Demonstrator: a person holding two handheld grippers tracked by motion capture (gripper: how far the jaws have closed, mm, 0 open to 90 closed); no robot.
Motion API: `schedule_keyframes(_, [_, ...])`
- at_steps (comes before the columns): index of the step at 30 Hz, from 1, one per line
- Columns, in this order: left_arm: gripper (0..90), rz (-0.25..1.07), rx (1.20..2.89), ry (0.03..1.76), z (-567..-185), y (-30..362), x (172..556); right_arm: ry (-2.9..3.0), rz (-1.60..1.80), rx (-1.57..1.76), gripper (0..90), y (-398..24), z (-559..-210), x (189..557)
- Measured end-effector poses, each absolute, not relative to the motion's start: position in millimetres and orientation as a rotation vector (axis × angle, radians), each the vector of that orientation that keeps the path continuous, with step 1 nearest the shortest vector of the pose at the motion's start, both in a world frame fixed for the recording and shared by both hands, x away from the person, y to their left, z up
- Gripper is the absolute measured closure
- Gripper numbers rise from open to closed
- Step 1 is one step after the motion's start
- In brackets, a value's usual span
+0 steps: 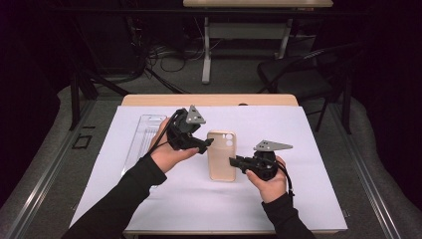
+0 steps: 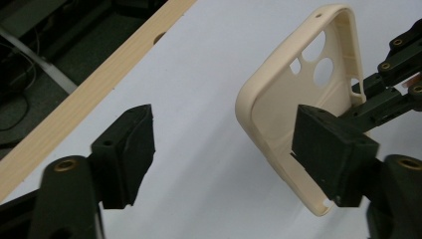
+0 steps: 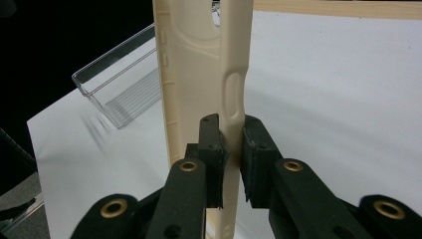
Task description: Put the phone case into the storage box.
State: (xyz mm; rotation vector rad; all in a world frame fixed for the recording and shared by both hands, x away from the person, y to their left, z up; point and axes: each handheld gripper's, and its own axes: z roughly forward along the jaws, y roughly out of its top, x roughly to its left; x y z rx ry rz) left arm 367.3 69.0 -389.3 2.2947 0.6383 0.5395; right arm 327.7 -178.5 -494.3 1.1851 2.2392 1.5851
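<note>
resting at the middle of the white sheet [image 1: 164, 199] that covers the wooden desk [image 1: 149, 100]: one cream-coloured soft plastic phone case [image 1: 221, 155], rectangular, rounded corners, camera cut-outs at its far end, hollow side seen in the left gripper view. in the right gripper view its side wall stands upright between the pads.

right hand-held gripper [image 1: 233, 161]: just right of the case, near its lower half, carried in the person's right hand [image 1: 271, 181]. jaws drawn narrow, pads clamped on the case's right side wall, one pad inside the rim and one outside, just below the oval button cut-out.

left hand-held gripper [image 1: 208, 143]: just left of the case, near its upper half, carried in the person's left hand [image 1: 166, 154]. jaws stand wide apart with bare white sheet between them. one pad [image 2: 328, 149] lies in front of the case's near wall in the left gripper view; whether it touches the case cannot be told. the other pad is well apart from the case.

clear rigid plastic tray [image 1: 144, 132]: long, rectangular, shallow, ribbed floor. lies left of the case, beyond the left hand, on the white sheet.

grey three-cornered plates: one on top of each gripper.
</note>
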Motion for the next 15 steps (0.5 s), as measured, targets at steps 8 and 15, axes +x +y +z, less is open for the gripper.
schedule_keyframes(8, [35.2, 0.590, 2.310, 0.620, -391, 59, 364, 2.231, 1.590, 1.189, 81.5, -178, -494, 327])
schedule_keyframes(15, [43.7, 0.645, 2.316, 0.603, -392, 55, 362, 2.214, 1.588, 1.207, 81.5, -176, -495, 326])
